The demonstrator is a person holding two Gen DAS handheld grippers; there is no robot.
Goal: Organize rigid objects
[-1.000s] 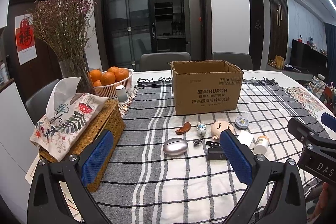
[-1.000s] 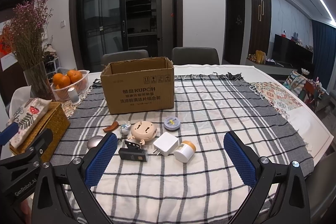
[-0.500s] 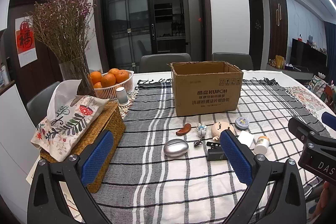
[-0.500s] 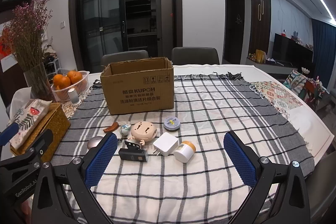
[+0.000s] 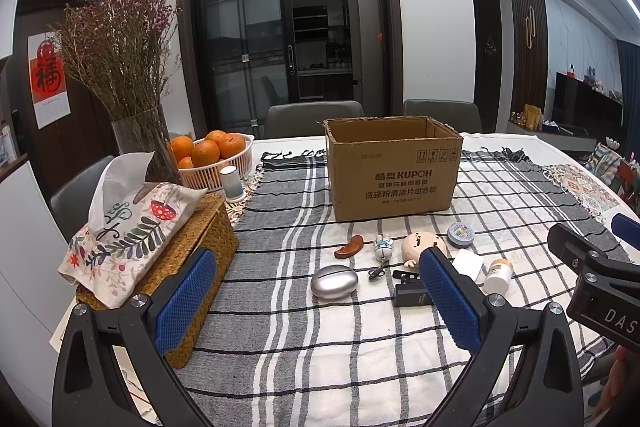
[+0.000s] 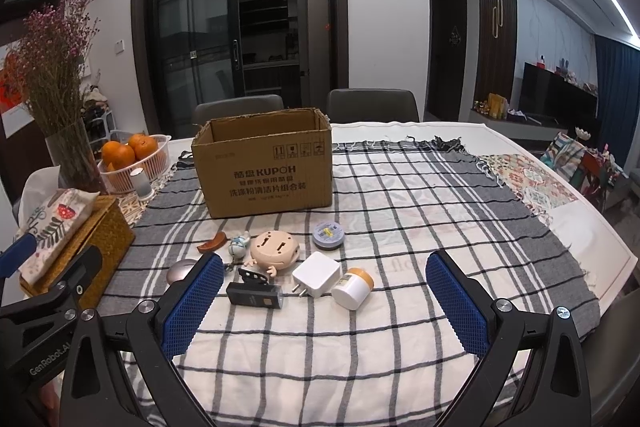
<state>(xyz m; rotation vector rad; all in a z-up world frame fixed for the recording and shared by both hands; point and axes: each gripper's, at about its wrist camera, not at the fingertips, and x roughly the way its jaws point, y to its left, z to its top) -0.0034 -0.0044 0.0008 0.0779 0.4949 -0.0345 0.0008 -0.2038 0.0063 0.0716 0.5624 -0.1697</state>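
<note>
An open cardboard box (image 5: 394, 173) (image 6: 266, 167) stands on the checked tablecloth. In front of it lie small items: a silver oval case (image 5: 334, 280), a brown comb (image 5: 349, 247), a small figure keychain (image 5: 384, 246), a round beige toy (image 6: 275, 249), a round tin (image 6: 328, 235), a white charger (image 6: 317, 273), a white bottle with orange cap (image 6: 353, 288) and a black device (image 6: 254, 295). My left gripper (image 5: 316, 301) is open and empty, above the cloth short of the items. My right gripper (image 6: 326, 301) is open and empty, just short of the charger and bottle.
A wicker tissue box (image 5: 180, 263) with a floral cover sits at the left. Behind it stand a vase of dried flowers (image 5: 132, 131), a basket of oranges (image 5: 212, 163) and a small white cylinder (image 5: 233, 183). Chairs stand behind the table.
Both views have shifted very slightly; the grippers stay open and nothing on the table has moved.
</note>
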